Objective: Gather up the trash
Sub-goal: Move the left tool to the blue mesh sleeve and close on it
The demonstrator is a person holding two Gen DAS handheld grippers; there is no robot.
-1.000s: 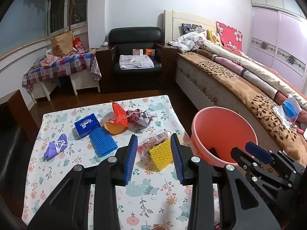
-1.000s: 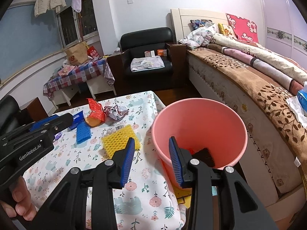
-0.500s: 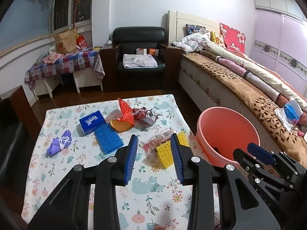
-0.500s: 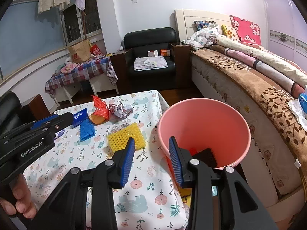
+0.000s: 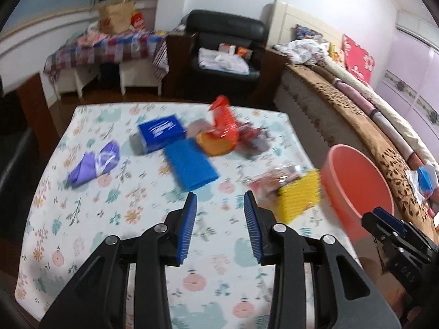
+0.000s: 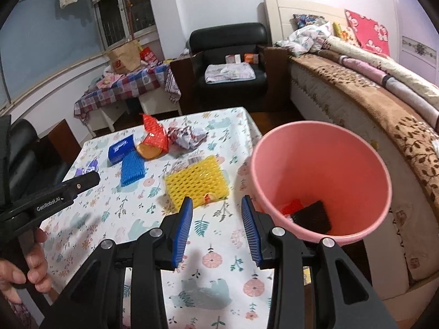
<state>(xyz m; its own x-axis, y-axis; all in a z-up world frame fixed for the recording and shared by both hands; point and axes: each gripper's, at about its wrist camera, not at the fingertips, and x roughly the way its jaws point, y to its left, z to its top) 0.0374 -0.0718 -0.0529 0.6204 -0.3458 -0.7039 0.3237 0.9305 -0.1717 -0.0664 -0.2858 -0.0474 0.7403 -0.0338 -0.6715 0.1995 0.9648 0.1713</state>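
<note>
A pink bucket [image 6: 365, 170] stands at the table's right edge, with a black and a red scrap inside; it also shows in the left wrist view [image 5: 354, 175]. Trash lies on the floral tablecloth [image 5: 109, 219]: yellow foam net [image 6: 196, 182] over a clear wrapper [image 5: 274, 178], blue foam net [image 5: 190, 168], blue tissue pack [image 5: 162, 133], red net with an orange lid [image 5: 222, 137], crumpled paper [image 6: 186, 137], purple wrapper [image 5: 94, 163]. My left gripper [image 5: 220, 222] is open and empty above the table, short of the blue net. My right gripper [image 6: 216, 223] is open and empty between yellow net and bucket.
A bed with a brown blanket [image 6: 384, 104] runs along the right, close behind the bucket. A black armchair [image 6: 230, 60] and a side table with a checked cloth [image 6: 129, 85] stand beyond the table's far edge.
My left gripper has swung left and tilted down, from over the yellow net toward the blue net. The right gripper shifted slightly left, away from the bucket. Both stayed open.
</note>
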